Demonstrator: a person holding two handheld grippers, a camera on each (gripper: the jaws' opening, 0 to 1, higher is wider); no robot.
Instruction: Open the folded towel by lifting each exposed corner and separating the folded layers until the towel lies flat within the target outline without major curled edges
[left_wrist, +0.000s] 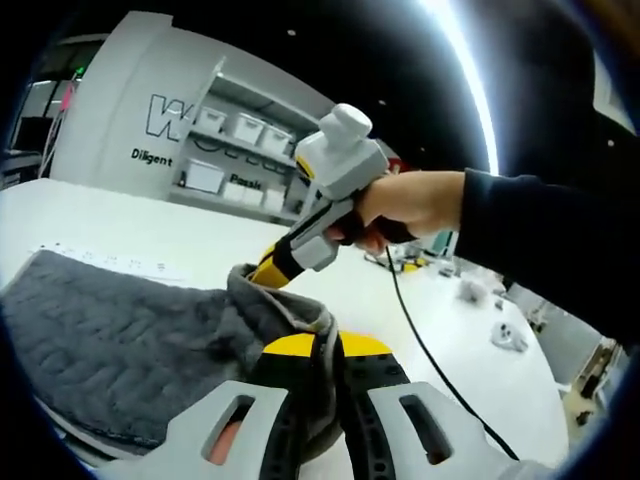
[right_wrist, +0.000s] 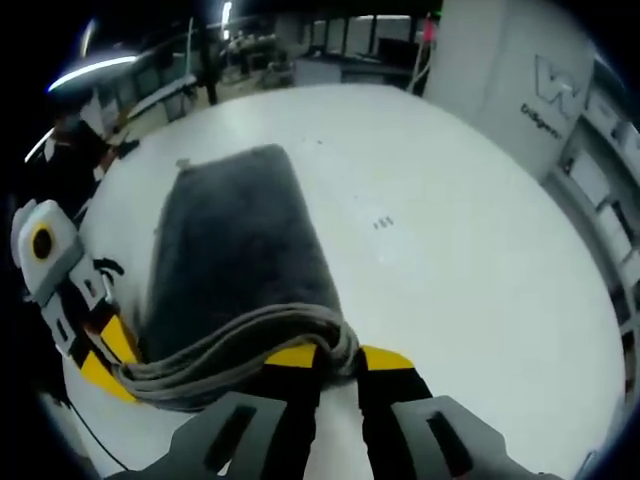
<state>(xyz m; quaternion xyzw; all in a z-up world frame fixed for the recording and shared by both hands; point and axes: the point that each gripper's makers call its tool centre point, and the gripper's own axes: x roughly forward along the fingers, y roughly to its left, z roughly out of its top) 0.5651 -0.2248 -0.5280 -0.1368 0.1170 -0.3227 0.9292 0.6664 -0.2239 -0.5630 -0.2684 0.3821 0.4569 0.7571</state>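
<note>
In the left gripper view the left gripper (left_wrist: 330, 375) had its yellow-tipped jaws pinched together on a raised fold of the grey towel (left_wrist: 130, 340), the cloth bunched up between the tips and draped over the left jaw. Just beyond it, the right gripper (left_wrist: 262, 270) came in from the right with its yellow nose buried in the same ridge of fabric, clamped on the towel's edge (a person's hand (left_wrist: 410, 205) wrapped round its handle, dark sleeve (left_wrist: 540, 240) trailing behind). A black cable (left_wrist: 430, 355) ran down from that gripper across the white table (left_wrist: 150, 225).

From the right gripper view, the right gripper (right_wrist: 335, 360) was closed on the stacked edge of the towel (right_wrist: 235, 250), several layers showing as grey ribs running leftward from its jaws. At the far left end of that same edge sat the left gripper (right_wrist: 105, 365), its yellow tips against the cloth. The rest of the towel lay flat on the table (right_wrist: 450, 230), stretching away from both grippers, folded. Faint small marks (right_wrist: 383, 222) showed on the tabletop just beside it. Behind stood a white wall with shelves of bins (left_wrist: 245, 130).
</note>
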